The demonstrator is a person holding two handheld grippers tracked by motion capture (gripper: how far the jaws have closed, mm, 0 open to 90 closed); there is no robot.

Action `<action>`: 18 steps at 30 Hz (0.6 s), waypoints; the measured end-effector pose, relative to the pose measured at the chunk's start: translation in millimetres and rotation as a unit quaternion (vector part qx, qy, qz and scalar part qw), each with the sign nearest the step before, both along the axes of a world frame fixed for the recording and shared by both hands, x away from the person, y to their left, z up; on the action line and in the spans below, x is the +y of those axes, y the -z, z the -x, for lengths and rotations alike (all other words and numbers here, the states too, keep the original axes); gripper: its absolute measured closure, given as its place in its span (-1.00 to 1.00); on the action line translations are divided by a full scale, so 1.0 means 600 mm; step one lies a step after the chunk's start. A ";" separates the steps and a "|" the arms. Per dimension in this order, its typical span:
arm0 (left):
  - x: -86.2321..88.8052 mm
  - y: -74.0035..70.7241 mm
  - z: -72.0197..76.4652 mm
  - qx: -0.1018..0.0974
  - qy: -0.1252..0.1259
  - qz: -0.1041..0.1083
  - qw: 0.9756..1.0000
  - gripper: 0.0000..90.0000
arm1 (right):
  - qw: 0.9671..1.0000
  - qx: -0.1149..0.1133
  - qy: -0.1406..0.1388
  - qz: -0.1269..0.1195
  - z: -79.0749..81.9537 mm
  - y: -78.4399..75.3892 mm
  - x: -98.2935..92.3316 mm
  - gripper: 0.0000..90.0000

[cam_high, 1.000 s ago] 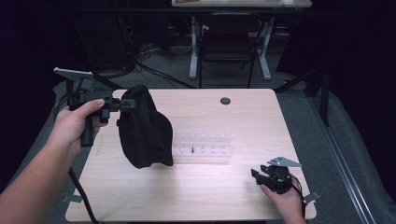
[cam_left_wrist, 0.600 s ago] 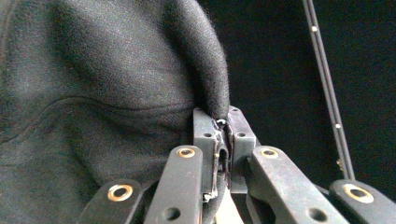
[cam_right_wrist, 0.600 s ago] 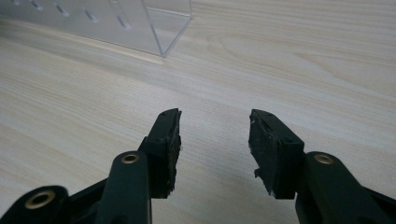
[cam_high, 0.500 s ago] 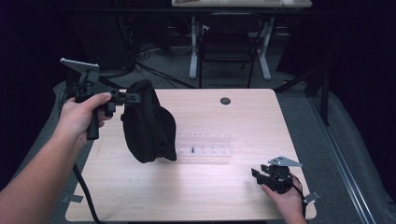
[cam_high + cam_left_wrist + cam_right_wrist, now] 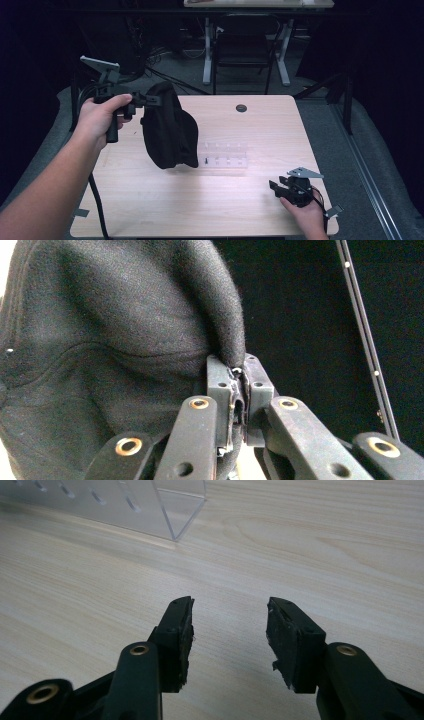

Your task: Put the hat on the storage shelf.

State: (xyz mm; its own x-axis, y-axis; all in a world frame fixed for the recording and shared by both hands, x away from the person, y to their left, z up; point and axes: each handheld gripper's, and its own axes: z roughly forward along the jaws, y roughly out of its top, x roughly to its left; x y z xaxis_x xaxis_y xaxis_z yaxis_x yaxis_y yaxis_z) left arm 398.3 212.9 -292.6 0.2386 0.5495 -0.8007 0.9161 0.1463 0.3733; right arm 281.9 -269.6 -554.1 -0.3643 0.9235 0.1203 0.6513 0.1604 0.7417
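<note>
A black fabric bag (image 5: 167, 127) hangs in the air over the left part of the wooden table (image 5: 260, 135). My left gripper (image 5: 155, 100) holds it up by its top edge. In the left gripper view the jaws are shut on a fold of the black bag (image 5: 120, 335), pinched at my left gripper (image 5: 239, 371). Behind the bag's lower edge a clear plastic rack (image 5: 225, 156) lies on the table. My right gripper (image 5: 274, 186) rests low at the front right corner, open with nothing between its jaws. The right gripper (image 5: 229, 625) looks along bare wood toward the clear rack (image 5: 150, 505).
A small black round grommet (image 5: 241, 108) sits near the table's far edge. A cable (image 5: 97, 205) trails down from the left hand past the table's left edge. Beyond the table stand dark floor and the legs of another desk (image 5: 245, 55).
My left hand has carried the hanging bag rightward and a little upward. The right hand and gripper have kept still.
</note>
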 end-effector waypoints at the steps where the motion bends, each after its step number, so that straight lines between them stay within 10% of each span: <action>1: -0.002 0.000 -0.002 0.001 0.001 -0.002 1.000 0.90 | 1.000 0.000 0.000 0.000 0.000 0.000 0.000 0.17; 18: -0.040 0.006 -0.023 0.006 0.008 -0.017 1.000 0.90 | 1.000 -0.004 0.000 -0.011 0.001 -0.002 -0.004 0.17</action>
